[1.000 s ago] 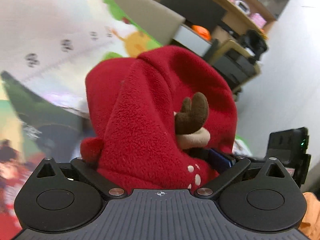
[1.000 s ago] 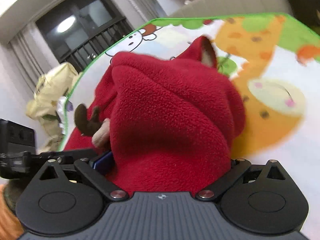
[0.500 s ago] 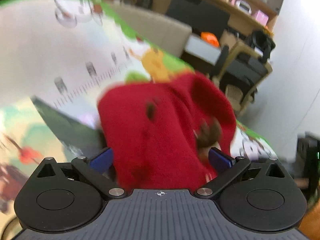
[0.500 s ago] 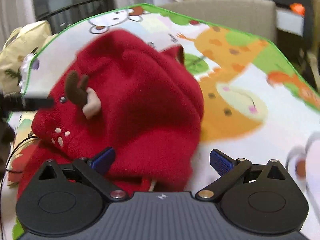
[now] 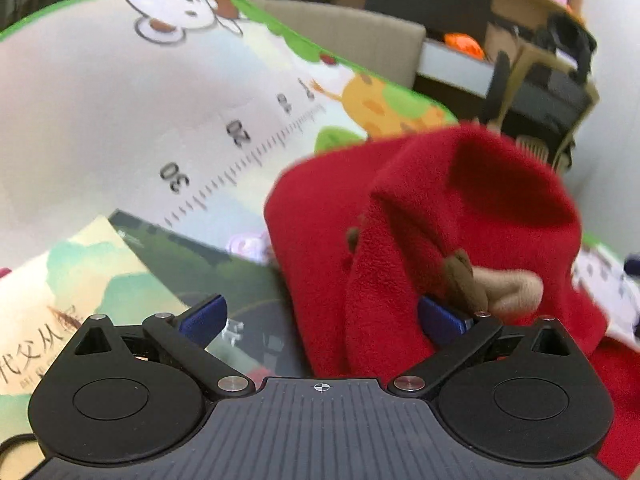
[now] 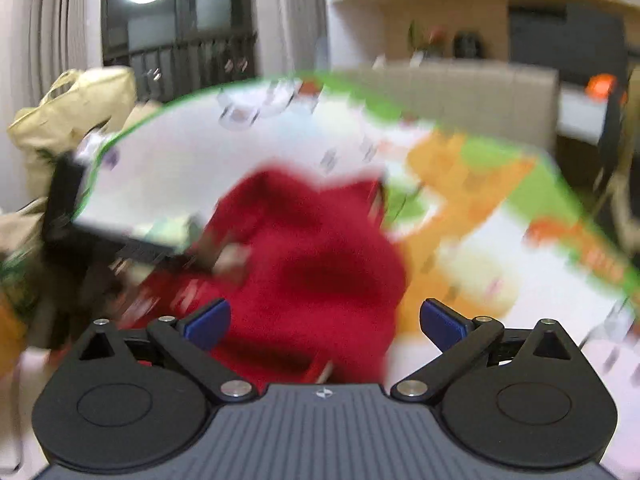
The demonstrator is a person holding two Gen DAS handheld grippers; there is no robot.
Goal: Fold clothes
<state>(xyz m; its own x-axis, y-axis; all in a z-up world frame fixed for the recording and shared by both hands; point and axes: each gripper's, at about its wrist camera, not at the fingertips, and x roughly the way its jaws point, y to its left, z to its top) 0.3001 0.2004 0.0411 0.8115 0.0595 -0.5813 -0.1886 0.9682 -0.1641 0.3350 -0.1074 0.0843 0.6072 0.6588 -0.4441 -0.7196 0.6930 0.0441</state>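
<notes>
Gaping, left tongs (image 5: 322, 316): both blue pads stood wide apart and clamped nothing; the right-hand pad sat just beside a fleece fold, the other over a booklet.
Right tongs (image 6: 324, 320): spread just as wide, empty, hovering above the near edge of the cloth; this view was smeared by motion.
Task's thing: a red fleece garment (image 5: 432, 216) with a brown antler and a tan ear (image 5: 508, 286) lay bunched on the play mat (image 5: 120, 120), humped up in thick rolls, not flat.
Same garment, right view: the red heap (image 6: 320, 264) sat mid-mat, its outline too blurred to read any edges.
Progress: layers were doubled over one another, so some folding could be read into it, yet the pile was lumpy and no neat rectangle showed; it looked unfinished by my judgement.
Left to do: probably flattening and squaring the bundle, though which fold came next could not be told.
Around: a printed booklet (image 5: 80, 280) and a dark sheet (image 5: 192, 256) lay at the garment's left edge, the sheet seemingly tucked partly under the fleece.
Further off: a cream bag (image 6: 76, 112) past the mat's far corner, a beige sofa back (image 5: 352, 36) behind.
In the way: the booklet and sheet crowded the flat space needed for smoothing.
</notes>
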